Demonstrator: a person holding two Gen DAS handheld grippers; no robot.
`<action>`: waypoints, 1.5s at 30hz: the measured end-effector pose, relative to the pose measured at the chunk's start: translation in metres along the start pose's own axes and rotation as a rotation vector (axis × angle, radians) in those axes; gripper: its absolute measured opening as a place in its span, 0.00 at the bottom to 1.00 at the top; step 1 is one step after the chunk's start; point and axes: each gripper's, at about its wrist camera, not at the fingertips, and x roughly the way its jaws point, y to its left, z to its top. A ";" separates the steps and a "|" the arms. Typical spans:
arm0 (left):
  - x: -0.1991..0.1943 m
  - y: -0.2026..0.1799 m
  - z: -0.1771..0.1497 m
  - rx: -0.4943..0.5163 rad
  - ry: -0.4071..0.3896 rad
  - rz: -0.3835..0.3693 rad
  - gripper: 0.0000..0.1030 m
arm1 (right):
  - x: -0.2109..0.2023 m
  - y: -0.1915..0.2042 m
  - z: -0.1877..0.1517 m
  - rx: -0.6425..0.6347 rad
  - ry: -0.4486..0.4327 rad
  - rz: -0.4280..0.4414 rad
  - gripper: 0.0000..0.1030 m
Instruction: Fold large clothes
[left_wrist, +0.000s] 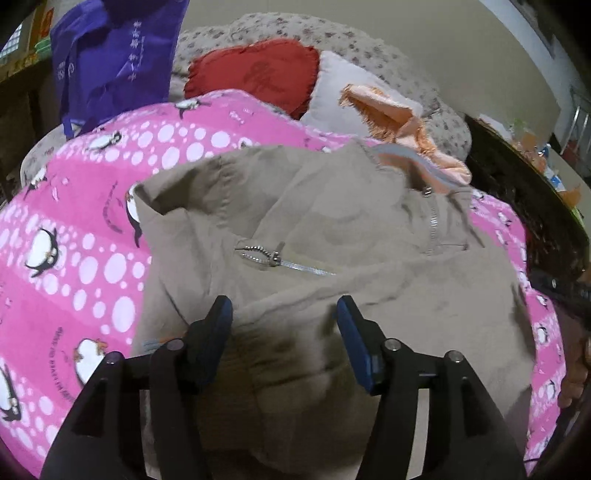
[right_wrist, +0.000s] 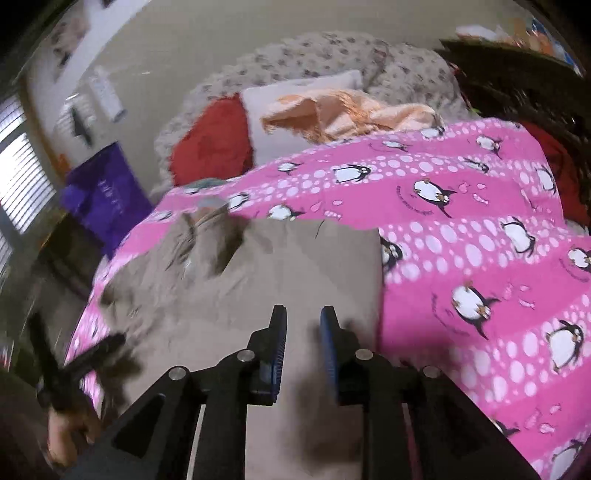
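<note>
A beige zip-up jacket (left_wrist: 332, 229) lies rumpled on a pink penguin blanket (left_wrist: 74, 229). One silver zipper (left_wrist: 275, 258) runs across its middle. My left gripper (left_wrist: 282, 306) hovers over the jacket's near part. Its jaws stand wide apart with nothing pinched between them. In the right wrist view the jacket (right_wrist: 295, 266) shows a flat, straight-edged right side. My right gripper (right_wrist: 303, 314) is over that flat part with a narrow gap between its blue pads (right_wrist: 279, 332) and no cloth in it. The left gripper (right_wrist: 74, 362) appears blurred at lower left, held by a hand (right_wrist: 62, 435).
The pink blanket (right_wrist: 461, 221) covers the bed. Behind it lie a red cushion (left_wrist: 255, 70), a white pillow (left_wrist: 332, 96), a peach cloth (left_wrist: 388, 107) and floral bedding (left_wrist: 295, 29). A purple bag (left_wrist: 110, 55) hangs at the left. Dark furniture (left_wrist: 517, 177) borders the right.
</note>
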 end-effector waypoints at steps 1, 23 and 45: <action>0.005 0.001 -0.004 0.003 0.007 0.009 0.59 | 0.014 0.004 0.005 0.016 0.007 0.001 0.20; 0.033 -0.024 -0.019 0.155 0.044 0.022 1.00 | -0.022 0.026 -0.046 -0.203 -0.080 0.014 0.34; 0.035 -0.027 -0.020 0.178 0.047 0.058 1.00 | 0.023 0.001 -0.114 -0.155 -0.017 0.026 0.36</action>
